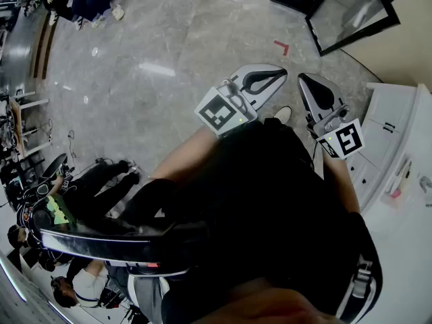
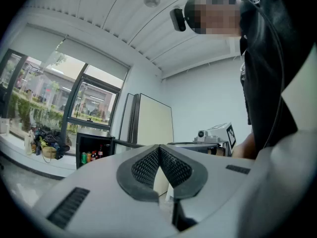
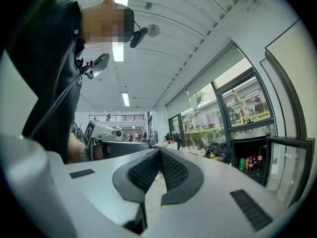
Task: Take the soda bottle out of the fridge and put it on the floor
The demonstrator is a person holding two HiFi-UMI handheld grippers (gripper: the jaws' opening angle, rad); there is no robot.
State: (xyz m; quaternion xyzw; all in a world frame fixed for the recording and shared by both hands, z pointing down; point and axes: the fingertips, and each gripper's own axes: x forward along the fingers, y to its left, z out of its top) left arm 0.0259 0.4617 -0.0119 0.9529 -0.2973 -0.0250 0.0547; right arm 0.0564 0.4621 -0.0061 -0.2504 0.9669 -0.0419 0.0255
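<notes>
Near the body, the left claw (image 2: 159, 148) and right claw (image 3: 159, 150) are pointing level, each pressed together on nothing, probably because no reach is under way yet; farther off, the mini fridge (image 3: 247, 142) is standing open, the soda bottle (image 3: 259, 157) sitting inside beside cans (image 3: 242, 164).

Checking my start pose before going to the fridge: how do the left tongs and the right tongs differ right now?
In the head view the left tongs angle toward the picture's right, while the right tongs angle toward its left. The open fridge sits left of the left tongs' jaws in their view, and right of the right tongs' in theirs. Both are shut and empty.
</notes>
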